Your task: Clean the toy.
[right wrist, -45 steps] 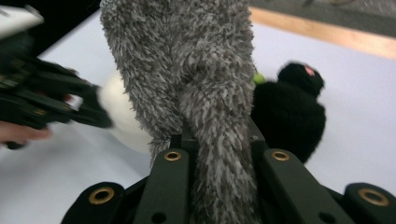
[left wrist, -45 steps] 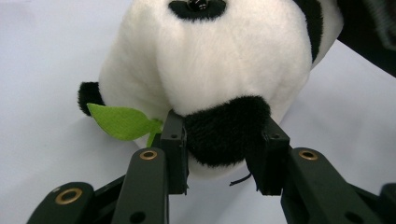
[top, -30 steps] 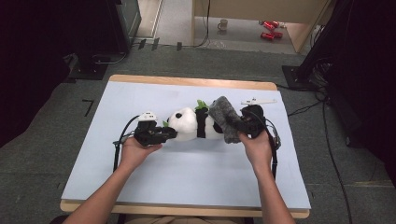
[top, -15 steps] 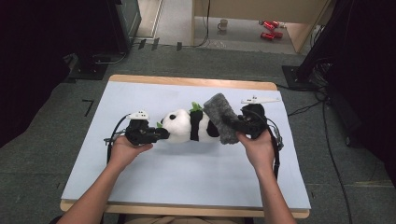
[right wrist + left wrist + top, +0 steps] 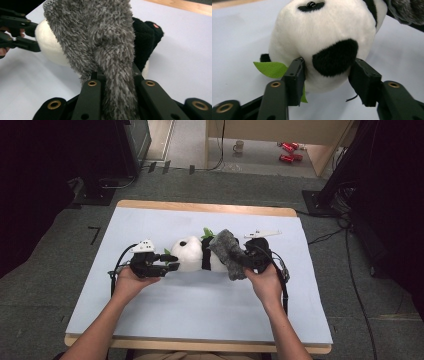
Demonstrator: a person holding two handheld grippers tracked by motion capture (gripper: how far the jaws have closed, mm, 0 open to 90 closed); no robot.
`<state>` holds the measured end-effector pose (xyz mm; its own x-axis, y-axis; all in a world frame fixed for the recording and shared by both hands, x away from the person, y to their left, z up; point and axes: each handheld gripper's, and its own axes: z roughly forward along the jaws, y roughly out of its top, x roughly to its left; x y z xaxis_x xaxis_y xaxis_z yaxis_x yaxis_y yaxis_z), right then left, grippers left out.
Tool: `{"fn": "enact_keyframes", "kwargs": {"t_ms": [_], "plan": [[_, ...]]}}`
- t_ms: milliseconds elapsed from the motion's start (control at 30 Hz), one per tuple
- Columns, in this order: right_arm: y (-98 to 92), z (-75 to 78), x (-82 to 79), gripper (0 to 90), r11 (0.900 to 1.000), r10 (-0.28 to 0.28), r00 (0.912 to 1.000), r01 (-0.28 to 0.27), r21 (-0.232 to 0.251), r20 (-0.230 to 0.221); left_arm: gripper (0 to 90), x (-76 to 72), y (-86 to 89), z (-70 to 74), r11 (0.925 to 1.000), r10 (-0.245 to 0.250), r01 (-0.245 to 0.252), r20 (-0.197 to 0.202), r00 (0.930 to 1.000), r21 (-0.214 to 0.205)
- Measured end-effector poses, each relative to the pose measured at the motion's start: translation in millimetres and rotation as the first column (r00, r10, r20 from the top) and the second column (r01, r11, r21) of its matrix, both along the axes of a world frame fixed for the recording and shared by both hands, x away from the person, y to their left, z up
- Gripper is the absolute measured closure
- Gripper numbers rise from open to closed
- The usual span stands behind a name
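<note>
Two hand-held grippers work the panda (image 5: 192,254), lying sideways on the table (image 5: 200,305). My left hand-held gripper (image 5: 169,265), just opening, brackets its head loosely. My right hand-held gripper (image 5: 246,262) pinches the grey cloth (image 5: 227,252) over the panda's other end.

A pale blue sheet (image 5: 200,305) covers the wooden counter (image 5: 210,208). Beyond it, on the floor — a mug (image 5: 238,146) and 2 red cans (image 5: 286,151) near a wooden cabinet (image 5: 280,130); cables (image 5: 350,270) trail at right.
</note>
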<state>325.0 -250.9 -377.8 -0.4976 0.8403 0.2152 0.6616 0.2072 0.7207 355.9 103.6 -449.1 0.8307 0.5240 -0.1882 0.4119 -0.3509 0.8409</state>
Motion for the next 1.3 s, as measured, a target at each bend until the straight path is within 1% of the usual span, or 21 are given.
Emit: {"fn": "enact_keyframes", "kwargs": {"t_ms": [33, 100, 167, 233, 267, 400, 500, 567, 600, 633, 667, 733, 833, 900, 967, 1033, 1133, 1200, 1233, 1267, 1300], "plan": [[-0.2, -0.7, 1.7, 78.7, 1.0000, 0.000, 0.9999, 0.000, -0.003, 0.011, 42.9, -0.1, 0.4, -0.6, 1.0000, 0.001, -0.001, 0.007, 1.0000, 0.004], [-0.6, -0.7, 4.4, 78.7, 1.0000, -0.003, 0.9999, 0.003, -0.003, 0.010, 40.9, 0.9, 1.8, -2.2, 0.9999, 0.010, -0.010, 0.001, 0.9999, -0.005], [-0.9, -0.6, 8.0, 78.7, 1.0000, -0.004, 0.9999, 0.004, 0.001, 0.017, 40.6, 3.5, 3.3, -4.1, 0.9995, 0.018, -0.018, -0.026, 0.9995, -0.026], [-0.9, -0.1, 10.8, 78.6, 0.9999, -0.011, 0.9999, 0.011, 0.008, 0.012, 39.9, 5.8, 4.6, -5.9, 0.9987, 0.023, -0.025, -0.040, 0.9989, -0.045], [-1.3, 0.1, 12.8, 78.6, 1.0000, -0.007, 0.9998, 0.007, 0.006, 0.017, 39.5, 6.9, 5.3, -6.8, 0.9984, 0.024, -0.026, -0.045, 0.9987, -0.051], [-2.2, 1.2, 20.3, 78.6, 0.9998, -0.014, 0.9998, 0.014, 0.012, 0.017, 36.5, 9.2, 5.5, -9.7, 0.9985, 0.022, -0.024, -0.034, 0.9992, -0.050], [-2.5, 2.1, 25.6, 78.6, 0.9997, -0.019, 0.9997, 0.019, 0.019, 0.018, 34.8, 11.0, 4.4, -11.2, 0.9978, 0.024, -0.026, -0.029, 0.9993, -0.060], [-2.3, 1.7, 27.4, 78.6, 0.9995, -0.025, 0.9994, 0.025, 0.021, 0.021, 32.9, 12.4, 2.5, -12.7, 0.9965, 0.033, -0.034, -0.024, 0.9992, -0.077], [-2.6, 1.2, 28.5, 78.6, 0.9994, -0.024, 0.9994, 0.023, 0.025, 0.025, 32.9, 13.2, 1.2, -13.0, 0.9958, 0.045, -0.045, 0.002, 0.9990, -0.080], [-3.5, 0.9, 29.9, 78.6, 0.9991, -0.028, 0.9994, 0.027, 0.033, 0.022, 32.8, 14.1, 0.0, -13.2, 0.9947, 0.051, -0.049, 0.015, 0.9986, -0.090], [-4.2, 0.9, 30.8, 78.6, 0.9989, -0.032, 0.9993, 0.031, 0.035, 0.020, 31.7, 15.2, -0.9, -13.5, 0.9938, 0.053, -0.051, 0.019, 0.9984, -0.099], [-5.9, 0.7, 32.1, 78.5, 0.9987, -0.038, 0.9991, 0.037, 0.036, 0.021, 27.4, 18.7, -3.8, -16.0, 0.9904, 0.045, -0.043, 0.012, 0.9989, -0.131], [-8.3, -0.2, 33.7, 78.4, 0.9977, -0.043, 0.9990, 0.043, 0.053, 0.014, 22.8, 20.8, -8.9, -18.9, 0.9912, 0.046, -0.043, 0.021, 0.9987, -0.125], [-8.6, -0.4, 34.2, 78.3, 0.9977, -0.043, 0.9990, 0.043, 0.053, 0.014, 20.2, 21.8, -12.7, -20.5, 0.9925, 0.050, -0.047, 0.024, 0.9985, -0.113], [-7.9, -0.6, 34.4, 78.3, 0.9977, -0.041, 0.9990, 0.040, 0.055, 0.018, 17.2, 22.6, -16.8, -22.6, 0.9925, 0.053, -0.051, 0.020, 0.9984, -0.111], [-6.7, -0.4, 34.0, 78.2, 0.9978, -0.039, 0.9991, 0.038, 0.054, 0.018, 13.2, 23.8, -22.1, -24.7, 0.9919, 0.074, -0.072, 0.019, 0.9971, -0.105], [-4.8, -0.1, 33.3, 78.1, 0.9981, -0.040, 0.9989, 0.039, 0.048, 0.024, 13.8, 24.3, -24.4, -26.1, 0.9900, 0.092, -0.088, 0.030, 0.9953, -0.110], [-5.2, -0.1, 33.5, 78.0, 0.9979, -0.042, 0.9989, 0.041, 0.051, 0.022, 18.4, 26.4, -22.7, -27.2, 0.9890, 0.090, -0.085, 0.030, 0.9955, -0.120], [-5.5, -0.2, 33.6, 77.9, 0.9977, -0.041, 0.9990, 0.040, 0.055, 0.020, 20.4, 27.2, -22.1, -27.8, 0.9881, 0.090, -0.086, 0.024, 0.9956, -0.127], [-5.4, -0.1, 33.6, 77.9, 0.9976, -0.041, 0.9990, 0.040, 0.057, 0.020, 22.1, 28.0, -21.6, -28.3, 0.9866, 0.092, -0.090, 0.010, 0.9957, -0.136], [-4.9, 0.0, 33.5, 77.8, 0.9976, -0.042, 0.9989, 0.040, 0.056, 0.022, 24.7, 28.0, -21.6, -28.2, 0.9873, 0.097, -0.095, 0.013, 0.9952, -0.128]]}}
